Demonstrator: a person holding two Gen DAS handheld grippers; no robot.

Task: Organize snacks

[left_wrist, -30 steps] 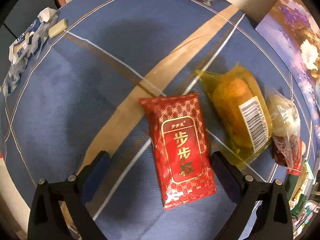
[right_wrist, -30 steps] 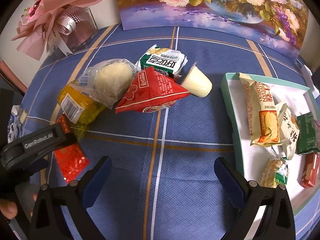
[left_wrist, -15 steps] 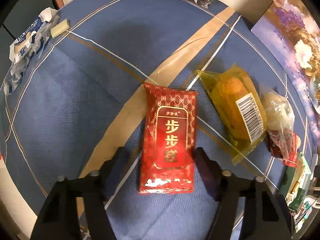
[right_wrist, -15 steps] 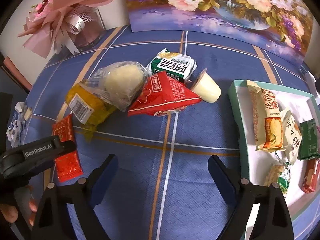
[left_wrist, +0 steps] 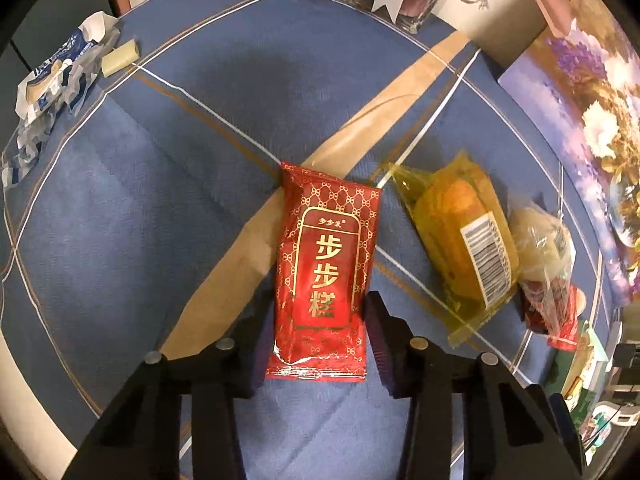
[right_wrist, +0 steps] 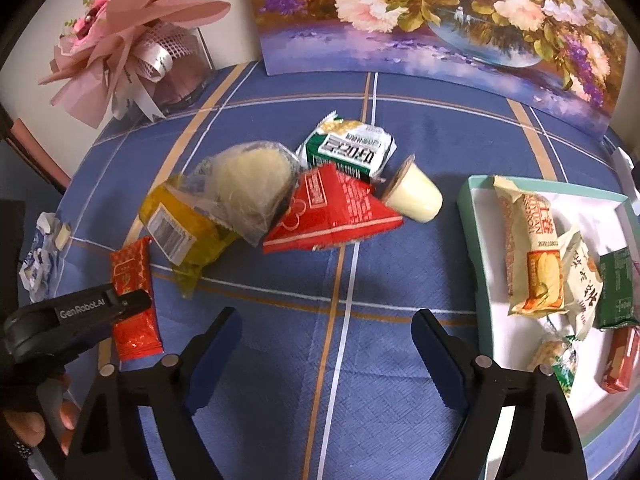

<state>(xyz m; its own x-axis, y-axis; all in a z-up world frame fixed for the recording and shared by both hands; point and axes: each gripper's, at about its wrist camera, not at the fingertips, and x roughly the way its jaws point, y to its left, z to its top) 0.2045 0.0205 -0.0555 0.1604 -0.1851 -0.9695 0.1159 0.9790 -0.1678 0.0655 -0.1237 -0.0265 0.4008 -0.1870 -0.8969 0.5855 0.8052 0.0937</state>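
As the left gripper (left_wrist: 318, 330) jaws close on the red snack packet (left_wrist: 326, 268), the slick, crumpling wrapper may slip; right gripper (right_wrist: 326, 344) open, empty

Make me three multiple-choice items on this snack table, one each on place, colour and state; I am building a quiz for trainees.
1. Where does the tray lie from the loose snack pile?
A. Right
B. Left
C. Behind it

2. What colour is the packet between the left claw fingers?
A. Green
B. Red
C. White

3. How does the right claw stand?
A. Clamped on a packet
B. Holding the pudding cup
C. Spread, nothing between its fingers

Answers:
1 A: in the right wrist view the tray sits right of the pile.
2 B: the wrapper is red with gold print; the jaws are closing on it.
3 C: only tablecloth shows between its fingers.
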